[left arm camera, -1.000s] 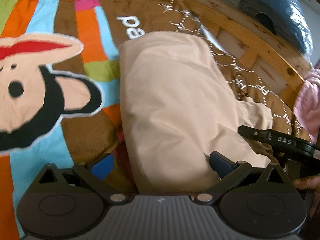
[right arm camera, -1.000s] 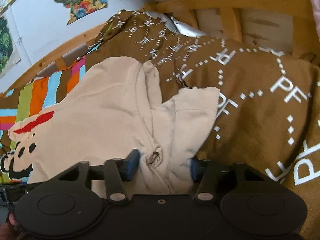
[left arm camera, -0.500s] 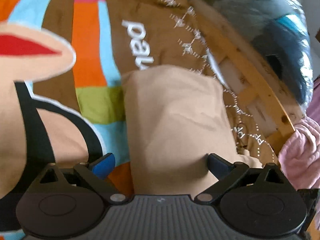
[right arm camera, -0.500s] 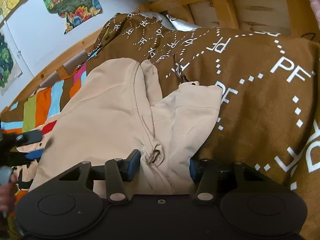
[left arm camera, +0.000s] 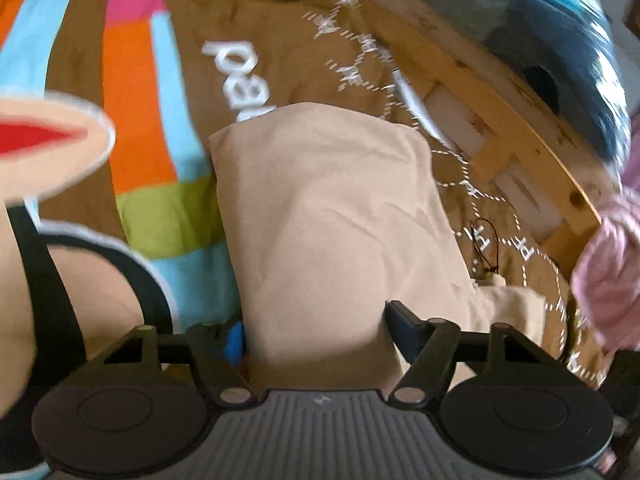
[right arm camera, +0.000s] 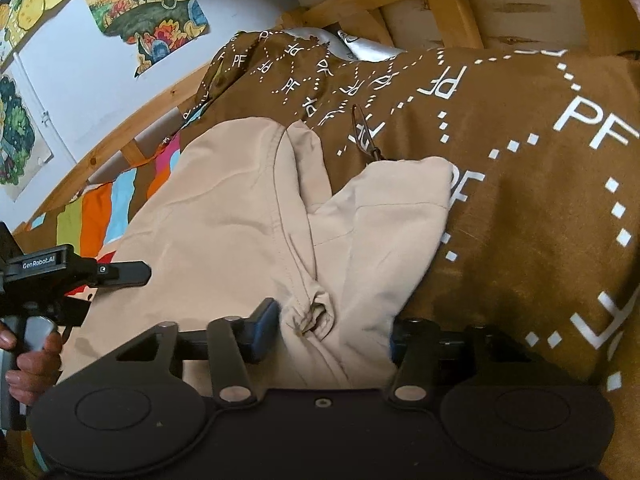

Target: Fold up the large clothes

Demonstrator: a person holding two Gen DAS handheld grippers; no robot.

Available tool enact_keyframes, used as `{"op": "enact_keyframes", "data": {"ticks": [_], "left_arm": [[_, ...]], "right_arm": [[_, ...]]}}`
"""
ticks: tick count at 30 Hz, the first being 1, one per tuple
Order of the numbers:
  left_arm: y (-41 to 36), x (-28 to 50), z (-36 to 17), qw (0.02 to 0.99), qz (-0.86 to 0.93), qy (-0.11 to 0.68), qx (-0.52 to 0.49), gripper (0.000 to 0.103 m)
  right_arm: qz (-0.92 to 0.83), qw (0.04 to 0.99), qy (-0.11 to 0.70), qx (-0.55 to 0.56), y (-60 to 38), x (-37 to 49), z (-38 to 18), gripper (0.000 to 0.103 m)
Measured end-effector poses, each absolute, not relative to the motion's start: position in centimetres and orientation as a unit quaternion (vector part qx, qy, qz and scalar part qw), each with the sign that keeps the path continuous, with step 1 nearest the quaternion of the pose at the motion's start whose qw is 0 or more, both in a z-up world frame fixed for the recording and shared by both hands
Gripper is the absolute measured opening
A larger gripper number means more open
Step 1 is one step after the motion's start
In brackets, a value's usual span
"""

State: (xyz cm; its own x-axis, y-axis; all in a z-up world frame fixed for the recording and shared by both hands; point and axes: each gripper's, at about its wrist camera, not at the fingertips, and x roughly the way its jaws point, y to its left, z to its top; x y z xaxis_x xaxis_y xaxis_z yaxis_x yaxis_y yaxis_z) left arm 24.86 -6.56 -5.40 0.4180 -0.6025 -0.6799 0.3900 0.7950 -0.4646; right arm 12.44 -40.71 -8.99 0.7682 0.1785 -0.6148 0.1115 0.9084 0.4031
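Note:
A beige garment point(left arm camera: 332, 216) lies folded lengthwise on the brown and striped bedspread point(left arm camera: 132, 120). My left gripper point(left arm camera: 316, 332) has its fingers on either side of the garment's near end, closed in on the cloth. In the right wrist view the same garment point(right arm camera: 240, 232) shows its seam and a folded flap. My right gripper point(right arm camera: 332, 332) is shut on the bunched near edge of the cloth. The left gripper point(right arm camera: 100, 276) also shows at the left edge of that view, held in a hand.
A wooden bed rail point(left arm camera: 492, 100) runs along the far right. A blue bag point(left arm camera: 560, 32) and pink cloth point(left arm camera: 608, 272) lie beyond it. A black cord point(left arm camera: 486, 248) rests on the bedspread. Posters point(right arm camera: 148, 8) hang on the wall.
My left gripper's fingers have closed in on the garment's near end. The left camera has swung, so the other gripper has left its view. My right gripper has stayed clamped on the cloth.

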Motion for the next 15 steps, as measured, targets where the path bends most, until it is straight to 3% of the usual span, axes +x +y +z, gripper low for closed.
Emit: {"op": "enact_keyframes", "data": {"ticks": [6, 15], "left_arm": [[-6.6, 23.2, -2.1, 0.853, -0.320, 0.405, -0.080, 0.059], [-2.3, 25.8, 3.2, 0.893, -0.285, 0.343, -0.059, 0.057]], "right_arm": [[0.035, 0.935, 0.310, 0.167, -39.1, 11.1, -6.2, 0.018], [0.072, 0.953, 0.250, 0.154, -34.8, 13.0, -2.0, 0.016]]}}
